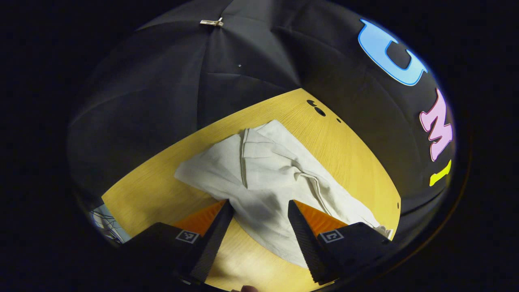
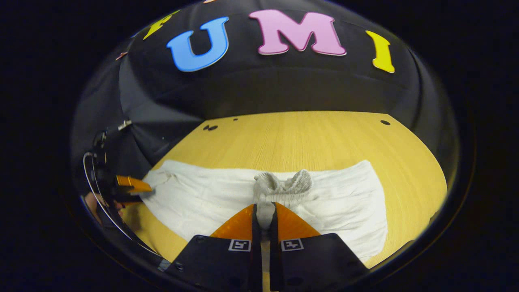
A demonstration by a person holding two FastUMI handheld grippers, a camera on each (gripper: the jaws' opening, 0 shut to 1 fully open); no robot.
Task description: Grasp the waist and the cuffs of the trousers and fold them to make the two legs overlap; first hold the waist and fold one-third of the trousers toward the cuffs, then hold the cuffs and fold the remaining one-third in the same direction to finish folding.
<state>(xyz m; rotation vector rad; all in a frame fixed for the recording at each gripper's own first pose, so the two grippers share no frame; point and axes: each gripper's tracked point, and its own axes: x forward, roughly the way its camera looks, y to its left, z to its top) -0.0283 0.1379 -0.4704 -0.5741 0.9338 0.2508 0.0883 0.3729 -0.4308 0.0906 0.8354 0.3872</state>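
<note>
White trousers point(image 1: 267, 174) lie rumpled on the yellow wooden table point(image 1: 348, 150). In the left gripper view my left gripper point(image 1: 259, 206) is open, its fingers spread over the near end of the cloth and gripping nothing. In the right gripper view the trousers point(image 2: 194, 198) stretch from left to right across the table point(image 2: 308, 138). My right gripper point(image 2: 264, 213) is shut on the gathered elastic waist point(image 2: 284, 185), which bunches up just beyond the fingertips. The left gripper point(image 2: 131, 184) also appears at the far left of that view, at the trousers' left end, with a hand point(image 2: 92, 207) behind it.
Small dark holes point(image 1: 317, 109) mark the far part of the tabletop, seen too as holes point(image 2: 211, 127) in the right gripper view. Bare wood lies beyond the trousers up to the black cloth wall. A metal clip point(image 1: 211, 22) pins the wall cloth.
</note>
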